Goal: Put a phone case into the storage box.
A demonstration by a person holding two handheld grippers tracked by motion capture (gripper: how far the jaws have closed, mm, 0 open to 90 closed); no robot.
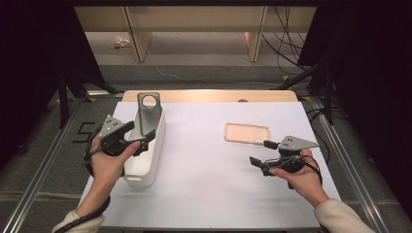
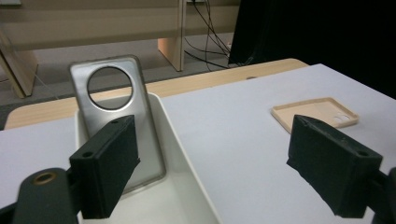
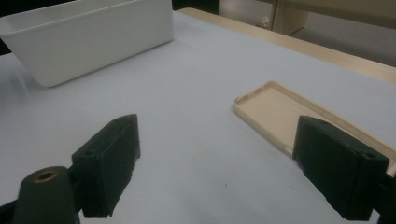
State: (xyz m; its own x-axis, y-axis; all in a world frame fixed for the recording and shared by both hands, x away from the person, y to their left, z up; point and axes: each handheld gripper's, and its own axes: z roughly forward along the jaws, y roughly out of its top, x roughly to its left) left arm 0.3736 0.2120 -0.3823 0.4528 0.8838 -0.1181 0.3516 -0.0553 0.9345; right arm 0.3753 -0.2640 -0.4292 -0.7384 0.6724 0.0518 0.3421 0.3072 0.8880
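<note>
Two phone cases: grey case (image 1: 147,115) upright in white bin (image 1: 145,174) (9 o'clock), beige case (image 1: 246,133) flat at 3; left gripper (image 1: 145,138) and right gripper (image 1: 260,154) both gape, empty.

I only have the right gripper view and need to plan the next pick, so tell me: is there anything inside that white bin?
Observer: Yes. A grey phone case with a round camera hole stands upright in the white bin, leaning on its far end wall.
Operator: Is the left gripper holding it?
Observer: No. The left gripper is open, nothing between its jaws; the high view shows it at the bin's left rim.
Operator: And the beige case beside my gripper, how does it lie?
Observer: The beige case lies flat, hollow side up, just beyond the open right gripper.
</note>
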